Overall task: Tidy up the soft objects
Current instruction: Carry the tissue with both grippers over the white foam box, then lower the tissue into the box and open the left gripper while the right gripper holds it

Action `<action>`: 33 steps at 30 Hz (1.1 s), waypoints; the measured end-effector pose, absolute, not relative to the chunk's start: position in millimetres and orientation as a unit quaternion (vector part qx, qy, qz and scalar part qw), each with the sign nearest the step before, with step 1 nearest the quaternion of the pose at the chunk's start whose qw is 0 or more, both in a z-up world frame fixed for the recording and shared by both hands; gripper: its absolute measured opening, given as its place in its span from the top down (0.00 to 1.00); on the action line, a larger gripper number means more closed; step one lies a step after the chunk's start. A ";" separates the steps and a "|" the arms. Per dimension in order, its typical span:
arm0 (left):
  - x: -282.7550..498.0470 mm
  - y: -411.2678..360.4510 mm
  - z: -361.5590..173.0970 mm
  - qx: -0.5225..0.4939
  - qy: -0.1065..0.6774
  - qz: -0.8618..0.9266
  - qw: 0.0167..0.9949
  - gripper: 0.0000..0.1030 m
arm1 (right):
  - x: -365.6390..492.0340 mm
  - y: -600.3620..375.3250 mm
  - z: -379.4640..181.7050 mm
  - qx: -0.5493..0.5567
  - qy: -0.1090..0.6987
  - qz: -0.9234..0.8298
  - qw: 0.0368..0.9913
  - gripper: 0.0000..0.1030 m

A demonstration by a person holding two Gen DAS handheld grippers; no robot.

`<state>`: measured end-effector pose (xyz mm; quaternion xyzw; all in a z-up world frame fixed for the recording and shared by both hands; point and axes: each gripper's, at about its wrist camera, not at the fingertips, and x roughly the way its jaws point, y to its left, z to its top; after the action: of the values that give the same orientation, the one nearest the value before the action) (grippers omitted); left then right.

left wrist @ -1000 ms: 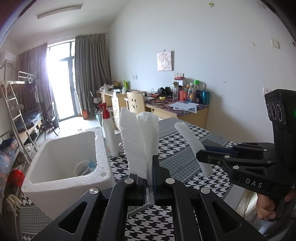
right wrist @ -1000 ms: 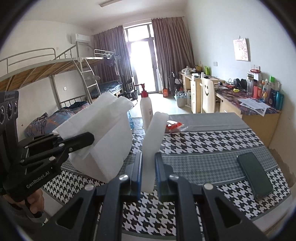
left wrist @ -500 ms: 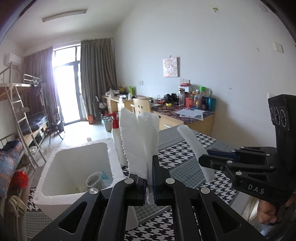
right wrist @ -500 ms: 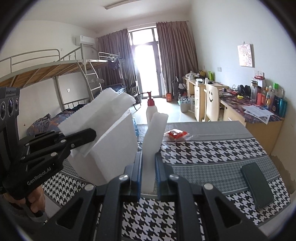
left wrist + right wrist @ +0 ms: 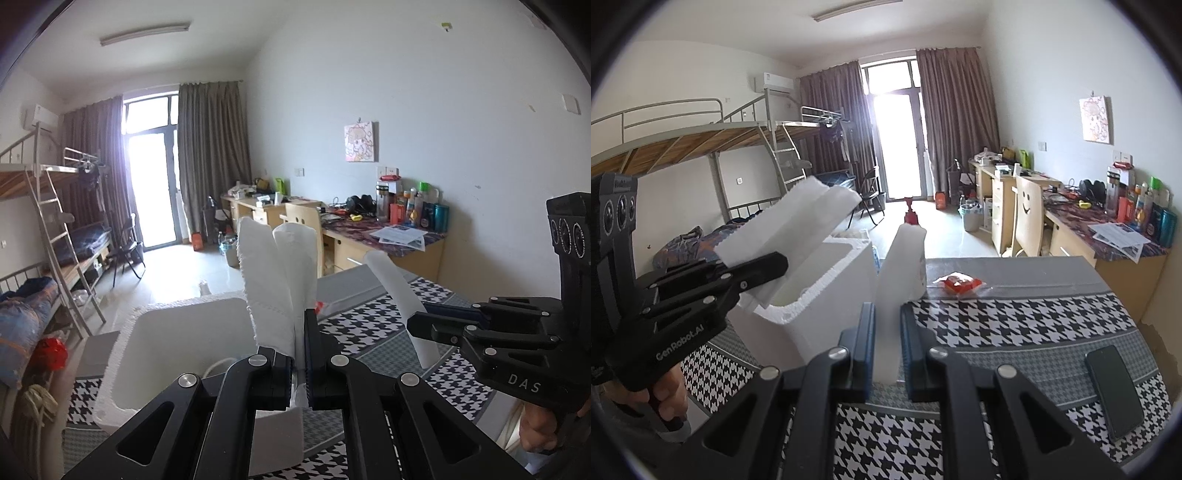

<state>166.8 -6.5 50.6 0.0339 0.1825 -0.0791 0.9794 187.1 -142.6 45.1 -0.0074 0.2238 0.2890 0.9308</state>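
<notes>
My left gripper [image 5: 300, 332] is shut on a folded white foam sheet [image 5: 277, 273] that stands up from its jaws, above the near right corner of an open white styrofoam box [image 5: 184, 306]. In the right wrist view the left gripper [image 5: 777, 264] holds that sheet [image 5: 790, 225] over the box [image 5: 834, 295]. My right gripper [image 5: 886, 332] is shut on a thick white foam strip [image 5: 899, 280], upright between the blue pads. It appears at the right of the left wrist view as the right gripper [image 5: 413, 326] with the strip [image 5: 395, 295], beside the box over the table.
The checked table [image 5: 1034, 321] carries a red packet [image 5: 960, 282] at the back and a dark phone [image 5: 1113, 391] at the right. A red-capped spray bottle [image 5: 911, 215] stands behind the strip. A hand [image 5: 665, 391] grips the left tool. Desks and a bunk bed lie beyond.
Both grippers have risen a little with their foam pieces still held. The box and table sit lower in both views, and the spray bottle is now hidden behind the sheet in the left wrist view.
</notes>
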 end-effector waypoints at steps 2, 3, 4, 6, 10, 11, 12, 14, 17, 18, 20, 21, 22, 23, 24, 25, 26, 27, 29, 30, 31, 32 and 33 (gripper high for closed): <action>168.5 -2.9 51.9 0.032 0.181 -0.075 0.980 0.95 | 188.0 -139.7 47.1 -0.009 0.222 0.292 0.930 0.84; 169.2 -1.3 52.4 0.031 0.181 -0.073 0.980 0.95 | 188.1 -138.5 47.8 -0.010 0.221 0.293 0.930 0.84; 170.1 0.7 52.6 0.030 0.180 -0.070 0.981 0.95 | 188.9 -136.5 48.7 -0.010 0.221 0.295 0.930 0.84; 171.6 4.2 53.0 0.026 0.180 -0.065 0.981 0.95 | 190.7 -133.9 49.4 -0.011 0.221 0.297 0.929 0.84; 174.0 11.0 52.7 0.016 0.181 -0.054 0.982 0.95 | 195.3 -127.4 50.3 -0.009 0.223 0.305 0.926 0.84; 174.1 12.4 52.6 0.015 0.181 -0.052 0.982 0.95 | 195.7 -125.6 50.5 -0.009 0.223 0.307 0.925 0.84; 174.4 13.7 52.7 0.014 0.181 -0.049 0.982 0.95 | 196.2 -123.3 50.6 -0.008 0.222 0.310 0.924 0.84; 175.5 16.3 52.4 0.013 0.182 -0.043 0.982 0.95 | 198.2 -119.5 51.2 -0.008 0.223 0.315 0.922 0.84; 174.5 22.3 52.3 0.011 0.182 -0.035 0.983 0.95 | 200.4 -113.7 52.3 -0.009 0.223 0.322 0.920 0.84; 175.0 23.6 52.3 0.010 0.182 -0.032 0.983 0.95 | 200.9 -111.7 53.0 -0.009 0.222 0.325 0.919 0.84; 176.6 27.0 52.1 0.006 0.184 -0.025 0.983 0.95 | 202.5 -107.5 54.9 -0.008 0.222 0.329 0.918 0.84; 177.1 28.6 52.0 0.006 0.185 -0.020 0.983 0.95 | 203.6 -106.7 55.6 -0.009 0.222 0.332 0.917 0.84; 177.2 30.0 52.0 0.006 0.184 -0.014 0.983 0.95 | 204.0 -104.2 56.7 -0.010 0.221 0.334 0.916 0.84; 177.4 30.8 52.1 0.005 0.185 -0.012 0.983 0.95 | 204.4 -102.3 57.4 -0.011 0.221 0.336 0.916 0.84; 177.9 32.1 51.8 0.004 0.187 -0.011 0.982 0.95 | 204.8 -99.6 58.2 -0.012 0.221 0.339 0.914 0.84; 177.9 33.1 51.3 0.003 0.187 -0.009 0.982 0.95 | 205.7 -98.3 58.3 -0.013 0.220 0.341 0.914 0.84; 178.2 34.2 51.0 0.003 0.188 -0.007 0.982 0.95 | 206.4 -96.6 58.5 -0.014 0.220 0.344 0.913 0.84; 178.5 35.0 50.7 0.004 0.188 -0.006 0.982 0.95 | 207.0 -93.9 58.9 -0.015 0.219 0.347 0.912 0.84; 180.2 36.7 50.4 0.003 0.190 -0.003 0.982 0.95 | 209.2 -91.8 58.3 -0.015 0.220 0.353 0.909 0.84; 180.9 36.5 50.2 0.003 0.191 -0.002 0.982 0.95 | 209.8 -88.9 58.3 -0.016 0.221 0.356 0.908 0.84; 181.7 38.4 49.8 0.002 0.192 0.000 0.981 0.95 | 210.4 -86.6 58.7 -0.017 0.221 0.357 0.907 0.84; 183.3 39.9 49.2 0.000 0.193 0.003 0.981 0.95 | 211.3 -84.3 58.7 -0.019 0.222 0.359 0.906 0.84; 184.8 41.0 48.5 -0.002 0.196 0.003 0.981 0.95 | 212.2 -81.3 58.8 -0.020 0.223 0.361 0.905 0.84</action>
<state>184.8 41.0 48.5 -0.0018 0.1958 0.0032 0.9806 212.2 -81.3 58.8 -0.0205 0.2232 0.3615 0.9050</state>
